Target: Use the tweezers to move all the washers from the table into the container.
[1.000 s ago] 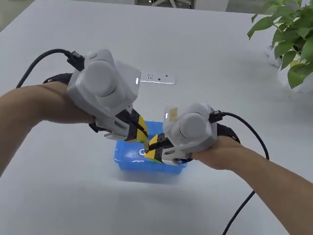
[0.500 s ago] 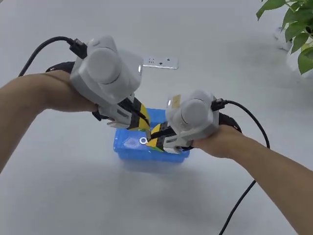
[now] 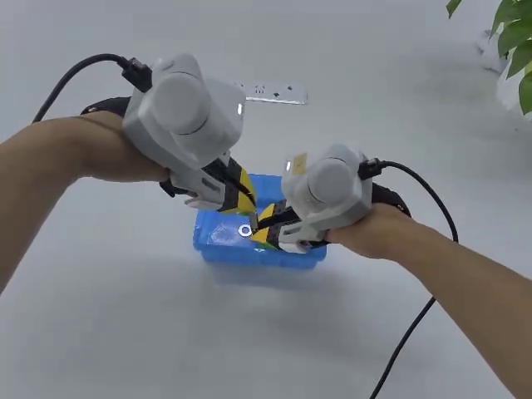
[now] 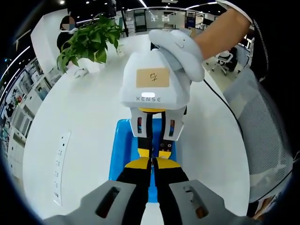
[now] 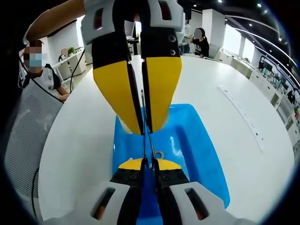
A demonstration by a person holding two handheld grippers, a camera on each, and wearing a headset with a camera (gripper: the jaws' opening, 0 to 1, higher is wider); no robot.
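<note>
A blue container sits on the white table, and both grippers meet nose to nose over it. My left gripper comes in from the upper left. My right gripper comes from the right. In the right gripper view, thin metal tweezers run from between my right gripper's yellow-tipped jaws up between the left gripper's jaws; both pairs are shut on them. A small metal washer shows over the container beside the tweezers. I cannot tell whether it is pinched or lies on the floor.
A white power strip lies on the table beyond the container. A potted plant stands at the far right edge. Black cables trail from both grippers. People sit past the table in the right gripper view.
The head camera has tilted, sliding the scene up in the picture. Both grippers and the washer keep about the same places over the container.
</note>
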